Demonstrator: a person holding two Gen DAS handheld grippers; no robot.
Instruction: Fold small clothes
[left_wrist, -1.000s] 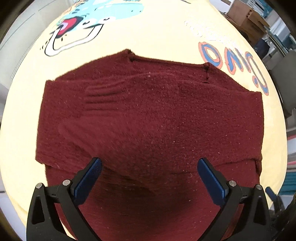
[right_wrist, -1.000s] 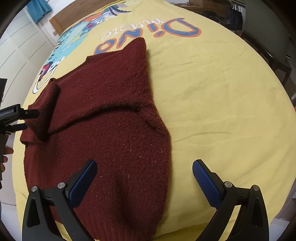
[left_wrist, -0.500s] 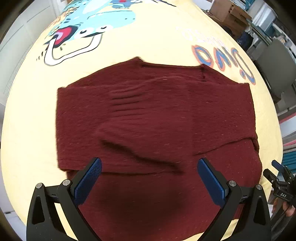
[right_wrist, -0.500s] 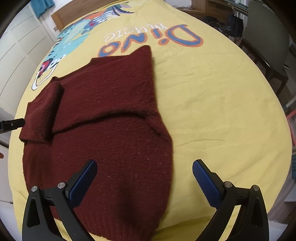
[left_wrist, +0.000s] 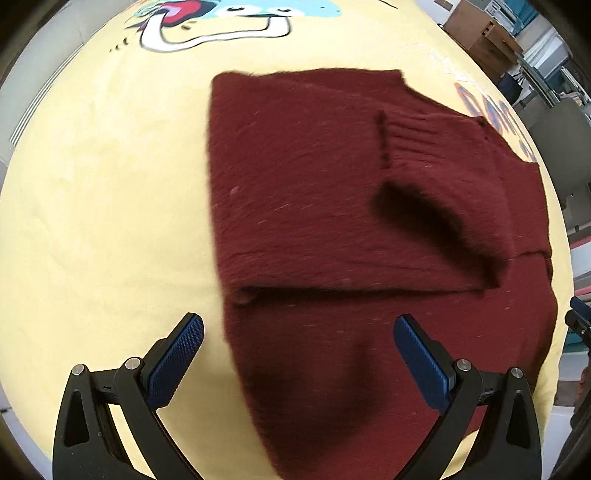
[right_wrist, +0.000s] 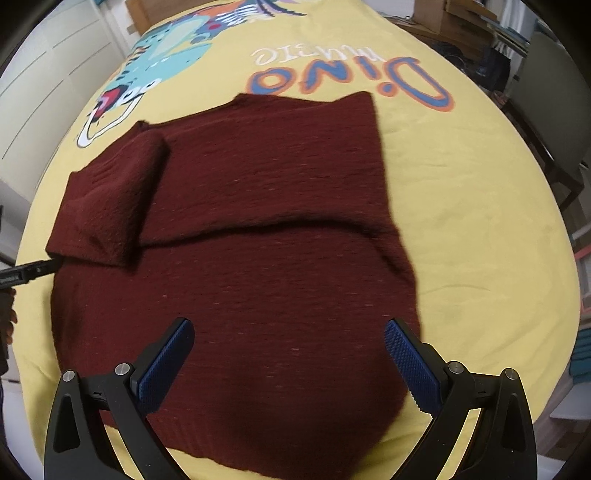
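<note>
Nearest the lenses, the left tool (left_wrist: 297, 356) and the right tool (right_wrist: 288, 356) are both seen spread wide, with nothing gripped between the blue pads (right_wrist: 410, 363). Just beyond them, a dark red sweater (right_wrist: 236, 236) is laid flat on a yellow sheet (right_wrist: 476, 229), its sleeves folded across the body and a ribbed cuff (left_wrist: 417, 134) turned up on top. Farther off, "Dino" (right_wrist: 347, 79) is printed on the sheet in blue and orange, read upside down, beside a cartoon dinosaur (right_wrist: 162, 55).

Sweater (right_wrist: 258, 221) flat on bedsheet (right_wrist: 480, 221); sleeve (right_wrist: 110, 206) across its left side
</note>
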